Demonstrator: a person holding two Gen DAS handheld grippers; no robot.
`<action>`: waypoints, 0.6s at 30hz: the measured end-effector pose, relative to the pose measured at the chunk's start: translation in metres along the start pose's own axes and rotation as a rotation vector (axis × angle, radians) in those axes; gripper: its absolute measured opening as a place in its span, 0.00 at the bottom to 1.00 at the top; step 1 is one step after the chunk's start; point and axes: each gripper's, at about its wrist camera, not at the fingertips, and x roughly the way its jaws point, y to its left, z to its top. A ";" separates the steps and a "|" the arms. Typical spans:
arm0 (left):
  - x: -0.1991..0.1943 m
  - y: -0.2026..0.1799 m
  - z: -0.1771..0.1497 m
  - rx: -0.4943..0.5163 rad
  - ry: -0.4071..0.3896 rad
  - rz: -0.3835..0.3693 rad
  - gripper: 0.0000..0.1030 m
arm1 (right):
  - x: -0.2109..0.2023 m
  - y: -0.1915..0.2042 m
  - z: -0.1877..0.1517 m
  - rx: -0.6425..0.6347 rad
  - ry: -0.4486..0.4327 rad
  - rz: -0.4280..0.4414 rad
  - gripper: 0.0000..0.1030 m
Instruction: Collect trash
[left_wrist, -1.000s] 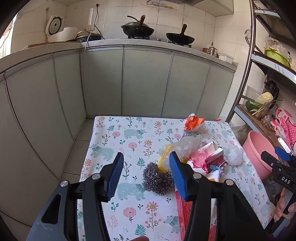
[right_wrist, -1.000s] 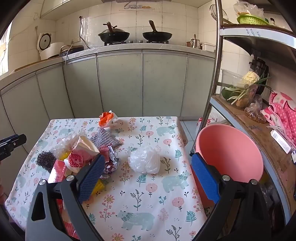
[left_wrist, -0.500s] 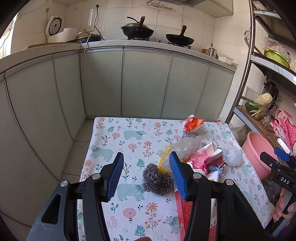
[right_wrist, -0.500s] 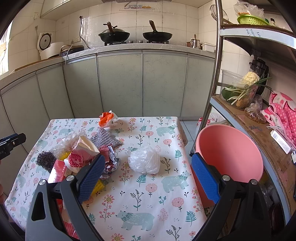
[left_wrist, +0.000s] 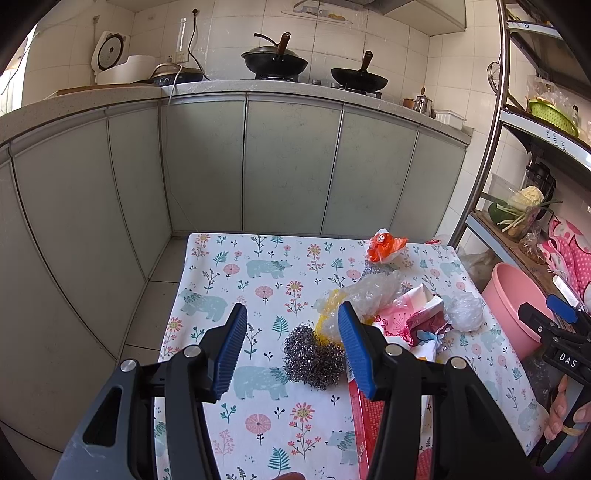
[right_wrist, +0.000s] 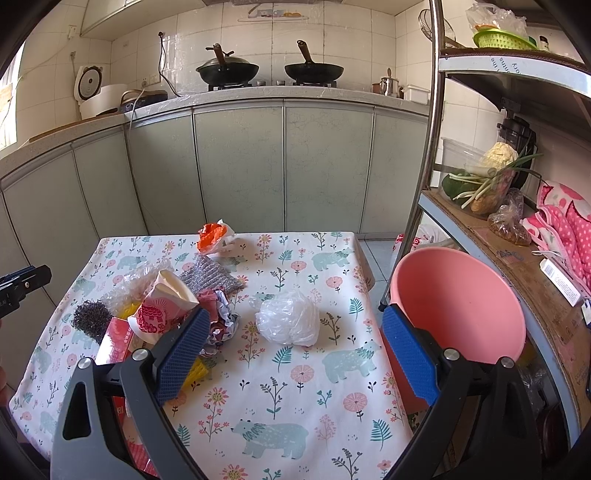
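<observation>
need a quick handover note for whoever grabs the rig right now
Left gripper: open, empty, over the table's near left part, aimed at the steel scourer.
Right gripper: open, empty, aimed at the white plastic bag.
Trash all on the table: scourer, clear and yellow plastic, pink paper bag, crumpled wrappers, red box, silver mesh pad, orange wrapper at the far edge.
Pink bin stands off the table's right side; what it holds is not visible.
Done: nothing picked up as far as shows. Left: all of it.
</observation>
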 end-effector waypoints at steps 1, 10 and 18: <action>0.000 0.000 0.000 0.000 0.000 0.000 0.50 | 0.000 0.000 0.000 -0.001 0.000 0.000 0.92; -0.001 0.000 0.001 -0.001 -0.003 -0.001 0.50 | -0.003 -0.001 0.000 0.002 -0.010 -0.001 0.92; -0.002 0.000 0.003 -0.004 -0.007 -0.001 0.50 | -0.004 -0.001 0.000 0.004 -0.013 0.000 0.92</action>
